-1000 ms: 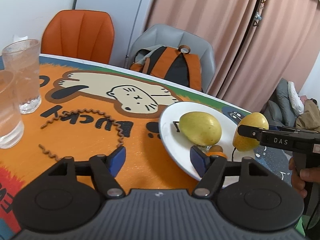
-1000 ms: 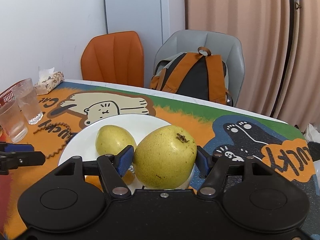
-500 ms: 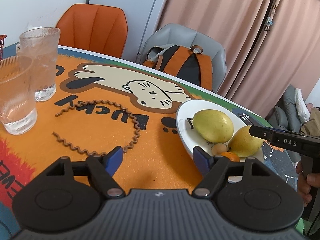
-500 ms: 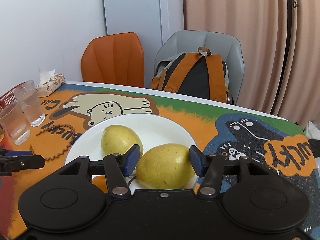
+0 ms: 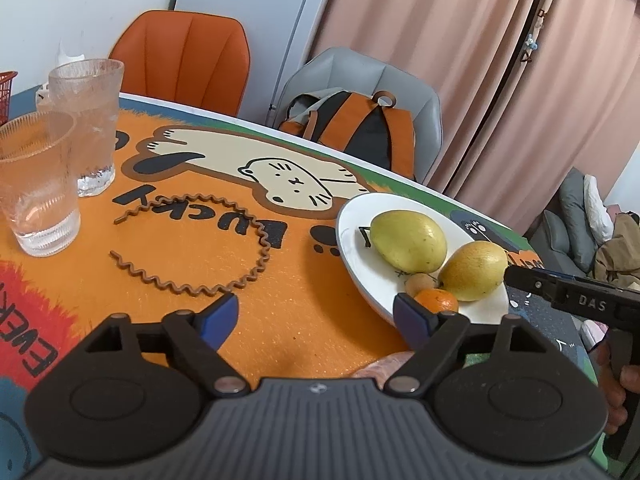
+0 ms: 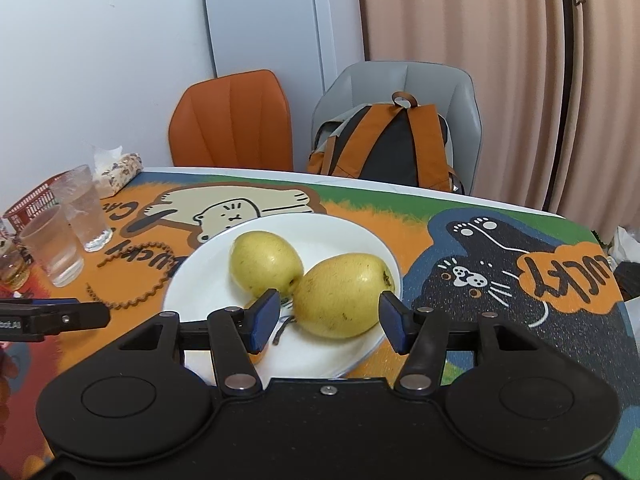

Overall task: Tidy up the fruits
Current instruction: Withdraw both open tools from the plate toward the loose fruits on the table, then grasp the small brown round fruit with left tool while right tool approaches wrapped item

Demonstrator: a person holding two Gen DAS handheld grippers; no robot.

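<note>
right gripper (image 6: 327,322) is spread wide, nothing held; its blue pads (image 6: 265,315) sit either side of the near pear (image 6: 342,294) with visible gaps, not touching it. near pear lies on its side on the white plate (image 6: 356,236), touching the far pear (image 6: 266,262) beside it. in the left wrist view both pears are on the plate, with a small orange (image 5: 437,301) and a small brownish fruit (image 5: 416,283) at the plate's near edge, just beside the near pear (image 5: 474,270); far pear (image 5: 408,240) sits further in on the white plate (image 5: 352,232).

left gripper (image 5: 316,316) is also spread wide and holds nothing, hovering over the orange part of the table mat (image 5: 192,248), left of the plate. its right pad is close to the plate rim and the orange; cannot tell if it touches.

a wavy brown headband (image 5: 200,248) lies on the mat between the plate and two glasses (image 5: 40,192). behind the table: an orange chair (image 5: 180,60) and a grey chair (image 6: 400,92) with an orange-black backpack (image 6: 384,144) on it.
</note>
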